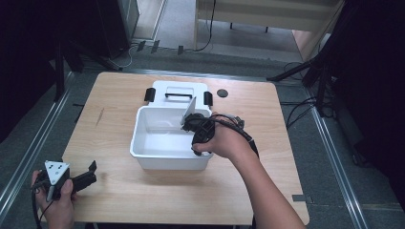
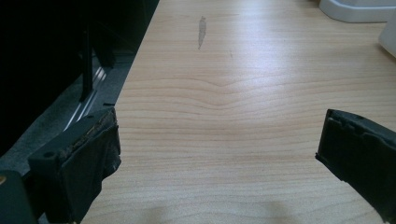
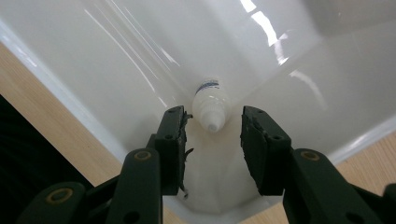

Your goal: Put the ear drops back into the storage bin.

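Right gripper [image 3: 212, 128] is down inside the white bin [image 1: 143, 148], center of the high view, w/ the hand [image 1: 224, 140] draped over the bin's right rim. In the right gripper view the jaws stand apart, flanking a small white bottle [image 3: 211, 105] that lies in a bottom corner of the bin, tip pointing back toward the camera, blue band at its far end. Nothing clamped yet; bottle sits just ahead of the tips, mid-frame. Left gripper [image 1: 79, 181] parked at lower left of the high view on the wooden table [image 1: 119, 200], jaws wide apart over bare wood, idle. Bin's lid [image 1: 177, 91] lies flat just behind the bin, and a small dark disc [image 1: 222, 93] sits to the lid's right. Risks from here, as I read it: bottle is round and slick-looking, tucked where the walls meet, so a close from this angle could squirt it fwd out of the pads or pinch only the tapered tip and lose it on the lift. Bin walls are close to both jaws, so one could catch the plastic and drag the whole bin, since the other hand isn't steadying it.
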`<action>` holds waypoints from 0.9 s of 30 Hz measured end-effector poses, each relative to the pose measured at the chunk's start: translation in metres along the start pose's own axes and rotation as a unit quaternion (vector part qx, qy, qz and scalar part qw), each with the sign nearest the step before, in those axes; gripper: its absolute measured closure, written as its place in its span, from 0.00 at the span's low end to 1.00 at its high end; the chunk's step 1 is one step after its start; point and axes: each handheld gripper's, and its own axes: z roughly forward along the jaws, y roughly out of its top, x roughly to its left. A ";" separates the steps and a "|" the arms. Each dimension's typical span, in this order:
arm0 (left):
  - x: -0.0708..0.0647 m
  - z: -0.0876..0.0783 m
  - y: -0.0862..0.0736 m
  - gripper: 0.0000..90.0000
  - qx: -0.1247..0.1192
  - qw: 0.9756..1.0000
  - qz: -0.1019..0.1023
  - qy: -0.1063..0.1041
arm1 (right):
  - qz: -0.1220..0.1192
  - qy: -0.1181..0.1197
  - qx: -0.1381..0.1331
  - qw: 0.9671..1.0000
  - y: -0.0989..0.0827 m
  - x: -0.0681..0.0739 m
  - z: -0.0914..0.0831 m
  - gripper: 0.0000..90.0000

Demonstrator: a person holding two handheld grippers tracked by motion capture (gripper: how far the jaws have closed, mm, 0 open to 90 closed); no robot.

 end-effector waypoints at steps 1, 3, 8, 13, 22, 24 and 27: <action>0.000 0.000 0.000 0.00 0.000 1.000 0.000 0.000 | 0.002 0.000 -0.002 1.000 0.000 0.000 -0.003 0.67; 0.000 0.000 0.000 0.00 0.000 1.000 0.000 0.000 | 0.000 -0.002 -0.009 1.000 -0.001 0.000 -0.007 0.66; 0.000 0.000 0.000 0.00 0.000 1.000 0.001 0.001 | 0.004 -0.001 -0.023 1.000 -0.003 0.000 -0.017 0.66; 0.000 0.000 0.000 0.00 0.000 1.000 0.000 0.001 | 0.004 -0.006 -0.032 0.999 -0.005 0.000 -0.027 0.66; 0.000 0.000 0.000 0.00 0.000 1.000 0.001 0.001 | 0.011 -0.010 -0.048 0.999 -0.010 -0.005 -0.043 0.66; 0.000 0.000 0.000 0.00 0.000 1.000 0.001 0.001 | 0.014 -0.011 -0.052 0.999 -0.013 -0.007 -0.046 0.66; 0.000 0.000 0.000 0.00 0.000 1.000 0.001 0.001 | 0.021 -0.014 -0.057 0.998 -0.018 -0.011 -0.052 0.66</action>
